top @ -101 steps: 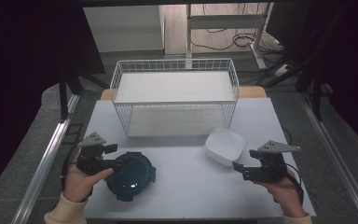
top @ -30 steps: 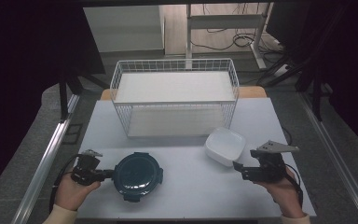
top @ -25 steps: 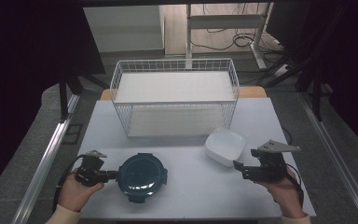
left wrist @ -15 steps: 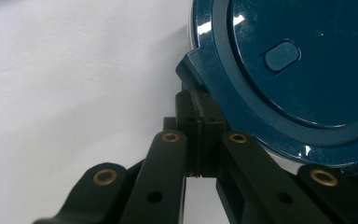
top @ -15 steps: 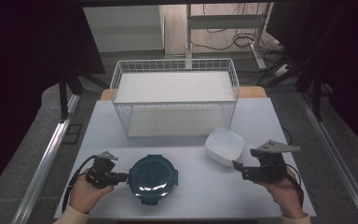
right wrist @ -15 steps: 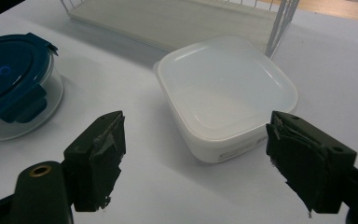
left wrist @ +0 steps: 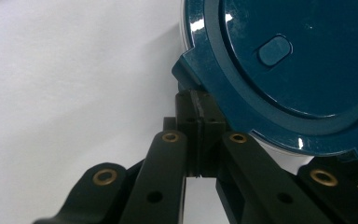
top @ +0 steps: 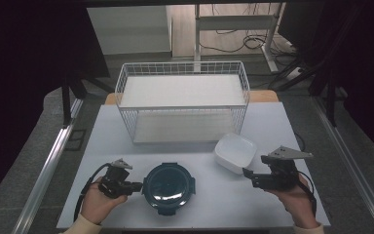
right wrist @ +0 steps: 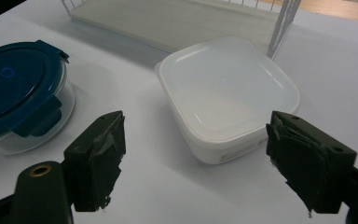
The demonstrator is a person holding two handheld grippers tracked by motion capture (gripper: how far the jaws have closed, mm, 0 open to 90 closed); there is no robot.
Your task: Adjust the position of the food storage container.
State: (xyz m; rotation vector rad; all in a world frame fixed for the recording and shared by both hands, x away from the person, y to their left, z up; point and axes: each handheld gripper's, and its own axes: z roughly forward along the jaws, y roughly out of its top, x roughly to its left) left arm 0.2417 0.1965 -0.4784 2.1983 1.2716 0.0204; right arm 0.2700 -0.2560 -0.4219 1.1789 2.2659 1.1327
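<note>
Your left gripper [left wrist: 199, 140]: jaws closed, tips against round blue-lidded container [left wrist: 298, 70] | your right gripper [right wrist: 196, 163]: jaws wide, empty, white container [right wrist: 228, 88] just ahead.

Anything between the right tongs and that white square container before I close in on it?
Nothing visible: the open right tongs face the white container across bare table; the blue-lidded round container sits off to one side.

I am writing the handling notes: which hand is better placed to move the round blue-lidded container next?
Left. The left gripper is shut at the rim of the round container. The right gripper is open, facing the white square container.
</note>
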